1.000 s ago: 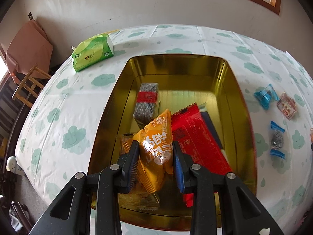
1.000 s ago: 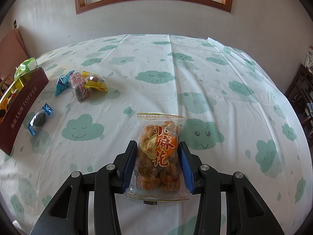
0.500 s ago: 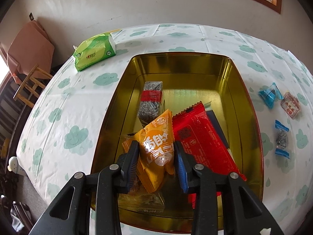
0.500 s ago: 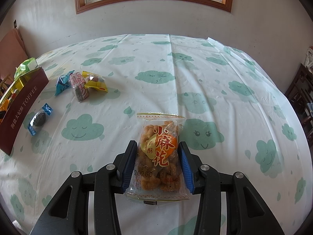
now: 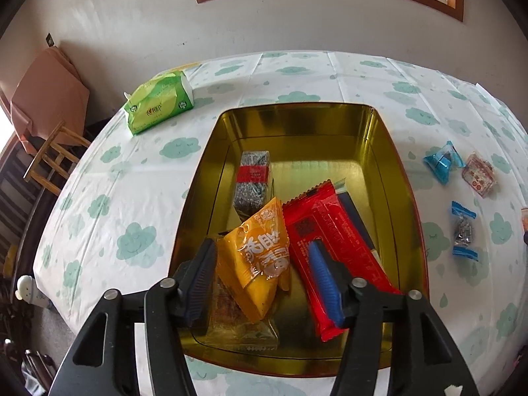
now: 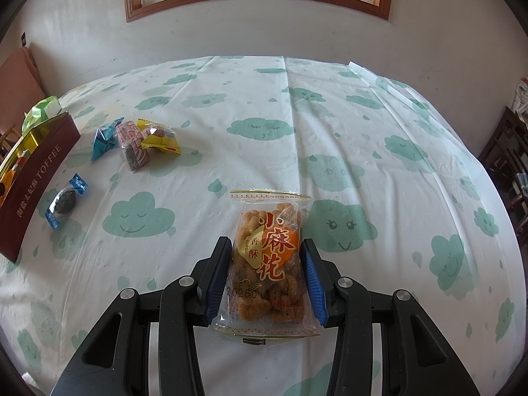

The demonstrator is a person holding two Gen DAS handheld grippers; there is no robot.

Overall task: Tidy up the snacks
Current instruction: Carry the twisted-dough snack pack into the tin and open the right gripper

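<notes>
My left gripper (image 5: 264, 269) is open above the gold tin (image 5: 392, 151). The orange snack packet (image 5: 260, 257) lies loose in the tin between the jaws, on a red packet (image 5: 333, 231) and a clear packet (image 5: 237, 320); a grey bar with a red band (image 5: 252, 178) lies farther in. My right gripper (image 6: 265, 270) is shut on a clear bag of fried twists (image 6: 269, 257) resting on the cloud tablecloth. Loose snacks lie on the table: blue (image 6: 104, 138), pink (image 6: 132, 147), yellow (image 6: 158, 137) and a dark one in blue wrap (image 6: 64, 199).
A green tissue pack (image 5: 158, 105) lies beyond the tin's far left corner. The tin's maroon side (image 6: 36, 184) shows at the left of the right wrist view. A wooden chair (image 5: 49, 158) stands off the table's left edge. A dark shelf (image 6: 511, 165) stands at right.
My left gripper's jaws opened and let go of the orange packet, which dropped into the tin. The left gripper also pulled back and up. The right gripper has not moved.
</notes>
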